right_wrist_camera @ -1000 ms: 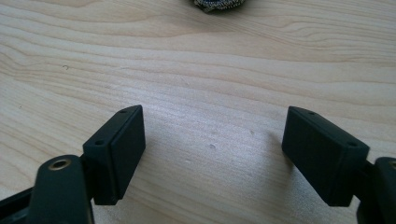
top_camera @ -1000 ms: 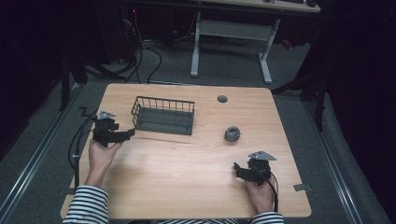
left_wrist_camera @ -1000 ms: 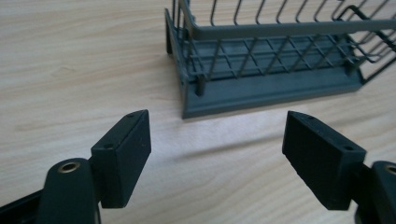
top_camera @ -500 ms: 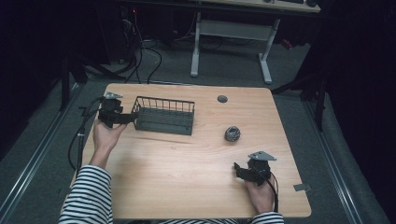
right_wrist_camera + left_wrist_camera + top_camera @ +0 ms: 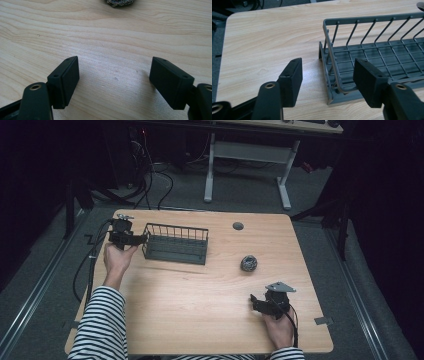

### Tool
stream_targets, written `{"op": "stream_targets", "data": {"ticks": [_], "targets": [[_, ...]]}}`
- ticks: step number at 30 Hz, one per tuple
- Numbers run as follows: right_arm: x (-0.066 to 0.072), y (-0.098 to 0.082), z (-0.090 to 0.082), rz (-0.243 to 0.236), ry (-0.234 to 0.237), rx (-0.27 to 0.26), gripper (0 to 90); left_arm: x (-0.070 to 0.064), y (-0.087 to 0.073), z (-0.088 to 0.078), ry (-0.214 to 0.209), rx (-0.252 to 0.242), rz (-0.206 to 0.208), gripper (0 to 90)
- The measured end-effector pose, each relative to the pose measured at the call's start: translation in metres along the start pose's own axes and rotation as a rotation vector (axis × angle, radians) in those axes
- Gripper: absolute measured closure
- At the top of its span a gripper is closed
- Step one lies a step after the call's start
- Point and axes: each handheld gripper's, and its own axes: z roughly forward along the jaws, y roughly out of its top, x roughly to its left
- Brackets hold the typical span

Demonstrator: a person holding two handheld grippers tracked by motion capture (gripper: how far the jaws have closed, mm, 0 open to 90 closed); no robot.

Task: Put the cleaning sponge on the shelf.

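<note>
A dark grey wire basket [image 5: 175, 242] stands on the wooden table [image 5: 190, 300], left of centre. My left gripper [image 5: 142, 239] is at the basket's left end. In the left gripper view its jaws straddle the corner of the basket's end wall [image 5: 334, 62]; they have just been closing, and the pads [image 5: 292, 75] stand clear of the wire. A grey scrunched ball [image 5: 248, 263] lies right of the basket, and its edge shows at the top of the right gripper view [image 5: 118, 2]. My right gripper [image 5: 255, 302] rests near the front right, open over bare wood [image 5: 113, 75], with nothing between its pads.
A round dark grommet [image 5: 238, 226] sits in the table near its far edge. Cables [image 5: 85, 270] trail off the left side. A white desk frame [image 5: 250, 155] stands on the floor beyond the table.
My left hand has moved away from me to the basket's left end, and its jaws now stand narrower around the end wall. The right hand has stayed put.
</note>
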Motion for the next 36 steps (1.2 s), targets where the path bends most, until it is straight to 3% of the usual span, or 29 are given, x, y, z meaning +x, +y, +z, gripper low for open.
{"op": "stream_targets", "data": {"ticks": [10,11,24,36], "targets": [[0.000,0.000,0.000,0.001,0.001,0.001,24.0,0.002,-0.001,0.007,-0.039,0.009,-0.033,57.1],[0.000,0.000,0.000,0.001,0.001,0.001,24.0,0.001,-0.001,0.008,-0.043,0.009,-0.031,61.4],[0.000,0.000,0.000,0.001,0.001,0.001,24.0,-0.002,-0.001,0.007,-0.071,0.008,-0.002,76.8],[0.000,0.000,0.000,0.000,0.002,0.001,23.9,-0.013,-0.006,0.002,-0.067,0.034,0.050,79.7]]}}
